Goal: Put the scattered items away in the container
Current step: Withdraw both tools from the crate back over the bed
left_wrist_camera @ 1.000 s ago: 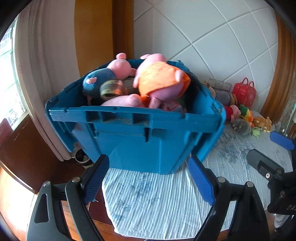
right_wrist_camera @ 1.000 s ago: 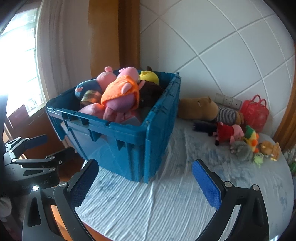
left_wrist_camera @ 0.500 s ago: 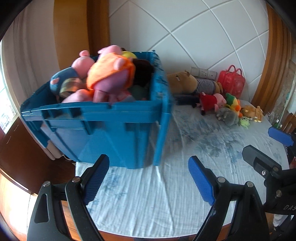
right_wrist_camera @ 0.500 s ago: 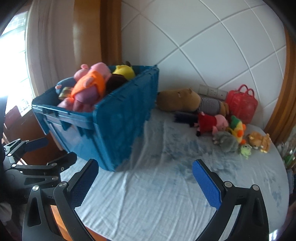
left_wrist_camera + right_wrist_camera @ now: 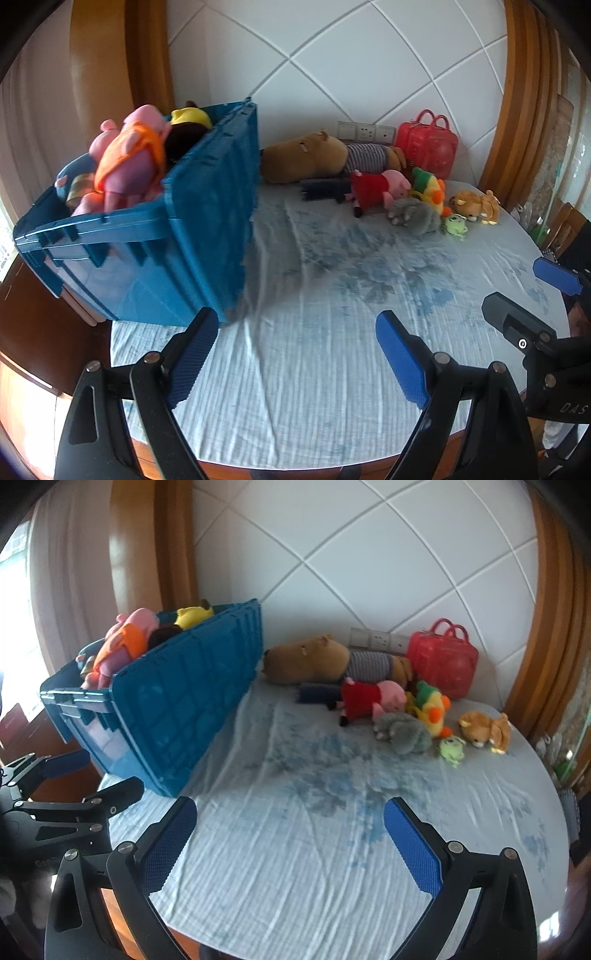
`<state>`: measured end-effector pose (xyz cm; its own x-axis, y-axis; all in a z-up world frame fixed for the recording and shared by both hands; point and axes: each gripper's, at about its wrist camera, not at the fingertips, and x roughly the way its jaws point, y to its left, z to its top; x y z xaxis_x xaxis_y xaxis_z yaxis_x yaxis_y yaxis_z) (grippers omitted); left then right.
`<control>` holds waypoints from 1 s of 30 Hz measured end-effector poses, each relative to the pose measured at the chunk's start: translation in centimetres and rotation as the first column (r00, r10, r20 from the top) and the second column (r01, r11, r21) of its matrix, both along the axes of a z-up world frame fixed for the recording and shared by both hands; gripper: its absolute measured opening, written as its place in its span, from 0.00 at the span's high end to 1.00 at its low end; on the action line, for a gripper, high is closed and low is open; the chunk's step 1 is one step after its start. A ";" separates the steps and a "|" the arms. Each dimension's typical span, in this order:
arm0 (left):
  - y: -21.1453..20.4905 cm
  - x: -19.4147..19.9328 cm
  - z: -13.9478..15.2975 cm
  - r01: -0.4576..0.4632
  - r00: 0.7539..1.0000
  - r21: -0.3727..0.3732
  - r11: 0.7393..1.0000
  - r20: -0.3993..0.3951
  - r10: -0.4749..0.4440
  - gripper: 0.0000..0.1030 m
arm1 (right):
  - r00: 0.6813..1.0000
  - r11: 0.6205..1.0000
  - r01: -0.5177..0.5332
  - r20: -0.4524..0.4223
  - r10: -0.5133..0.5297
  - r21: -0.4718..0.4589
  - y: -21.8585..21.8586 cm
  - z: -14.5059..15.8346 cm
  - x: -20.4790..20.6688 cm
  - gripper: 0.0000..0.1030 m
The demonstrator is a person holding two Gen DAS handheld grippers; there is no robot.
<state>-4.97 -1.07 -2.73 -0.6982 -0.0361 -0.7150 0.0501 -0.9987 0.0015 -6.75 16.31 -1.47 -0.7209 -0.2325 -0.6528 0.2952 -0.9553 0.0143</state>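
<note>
Hovering low over the near edge of the cloth-covered table (image 5: 314, 387), left gripper (image 5: 297, 363) spread wide with nothing between its 2 blue pads (image 5: 192, 354). Doing the same just to its right, right gripper (image 5: 291, 845), jaws likewise splayed and empty, blue pads (image 5: 412, 849) angled outward.

Sitting ahead and to the left of both claws, blue plastic crate (image 5: 155, 258), near the table's left edge, its nearest corner just beyond the left gripper's left pad. Poking above the rim, a pink pig plush in an orange dress (image 5: 129, 166), another pink pig (image 5: 105, 138) behind it, and a dark plush with a yellow top (image 5: 188, 120) toward the back.

Lying well apart from both claws, along the far side of the table by the white tiled wall (image 5: 369, 572), the loose toys: a big brown capybara plush (image 5: 306, 661) just beside the crate's far corner, a striped-shirt plush (image 5: 373, 664) touching it, a dark furry toy (image 5: 317, 693), a pink pig plush in a red dress (image 5: 369, 698), a grey plush (image 5: 404, 733), a yellow, green and orange plush (image 5: 430, 707), a small green one-eyed plush (image 5: 450, 749), and a tan lion plush (image 5: 485, 731) furthest right. Standing behind them against the wall, a red toy handbag (image 5: 441, 661).

Stretching between claws and toys, bare blue-patterned cloth.
</note>
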 end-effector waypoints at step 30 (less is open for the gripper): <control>14.8 -5.4 -1.6 0.191 0.980 0.004 0.982 0.054 -0.190 0.15 | 0.973 0.974 0.224 0.053 -0.223 -0.027 16.9 -2.0 -1.0 0.00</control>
<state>-10.41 13.68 -4.31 -0.6532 0.0927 -0.7515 -0.1412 -0.9900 0.0006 -7.74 33.17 -3.50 -0.7239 -0.0906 -0.6840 0.0722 -0.9958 0.0554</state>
